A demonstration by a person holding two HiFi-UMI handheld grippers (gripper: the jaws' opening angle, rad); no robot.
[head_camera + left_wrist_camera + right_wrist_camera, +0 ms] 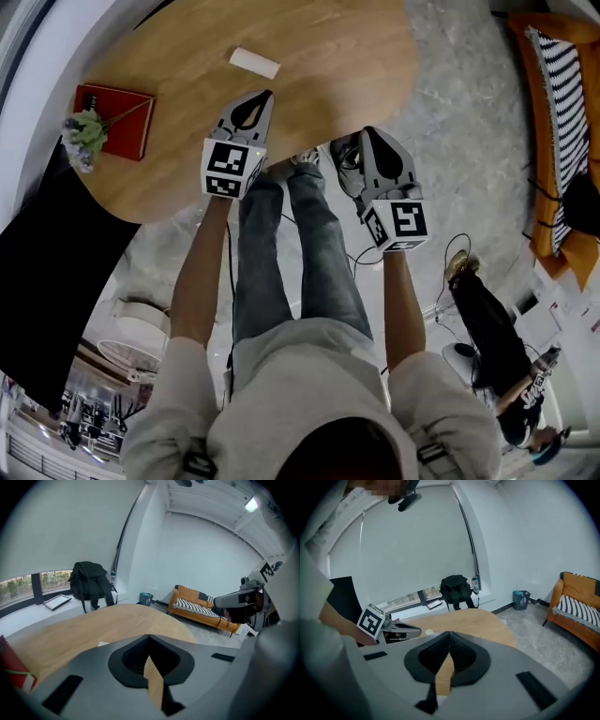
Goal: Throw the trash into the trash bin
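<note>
Left claw (149, 635): I saw its jaws pressed together with nothing between them; it hung over the near edge of the counter (356, 56).
Right claw (449, 632): its jaws were together too, and empty. It sat just off the counter's rim, beside the left one.
Trash: a single white scrap (254, 62) lay on the bare wood beyond both claws, nearer the left one and touched by neither.
Trash bin (521, 599): it stood on the floor by the far wall, well apart from the counter, so nothing had been thrown away yet.
Risk, the grasp: I judged that jaws left together would only shove the scrap along the wood. They would have to part first.
Risk, the scrap: it looked light and low, so a shallow pinch could let it slide out.
Risk, the carry: the way to the bin was long, and a weak hold could drop the scrap on the floor.
Count: two claws, one scrap, one bin, one red book (114, 120), one bunch of flowers (84, 139), one backpack (457, 590), one sofa (201, 609).
</note>
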